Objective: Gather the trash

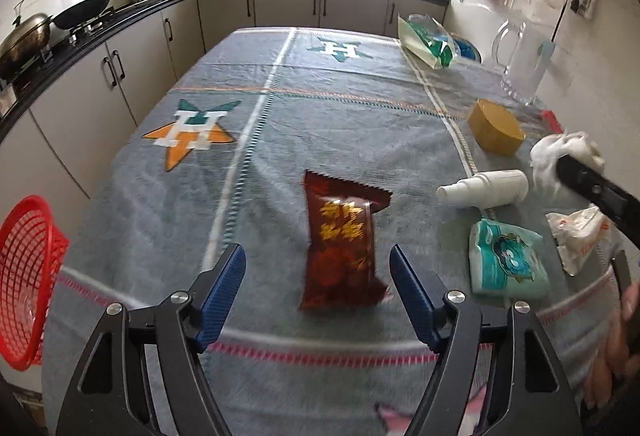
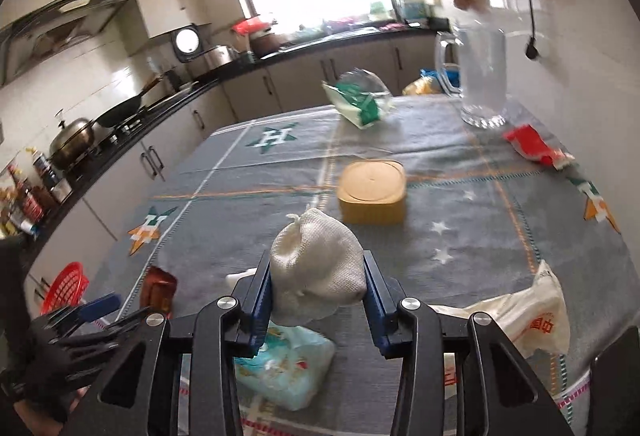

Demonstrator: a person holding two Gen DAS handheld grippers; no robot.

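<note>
Kitchen bench (image 1: 320,84): my right gripper (image 2: 318,286), fingers clamping a crumpled tissue (image 2: 316,268) for binning; left gripper (image 1: 318,276), fingers wide, straddles the brown wrapper (image 1: 340,244).

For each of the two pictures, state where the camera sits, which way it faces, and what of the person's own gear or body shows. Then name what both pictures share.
Left wrist: on the left gripper, jaws open, facing down the table at a brown wrapper; fingers show at right.
Right wrist: on the right gripper, clamping a white wad, facing the window.
Shared: yellow box, red basket.
</note>
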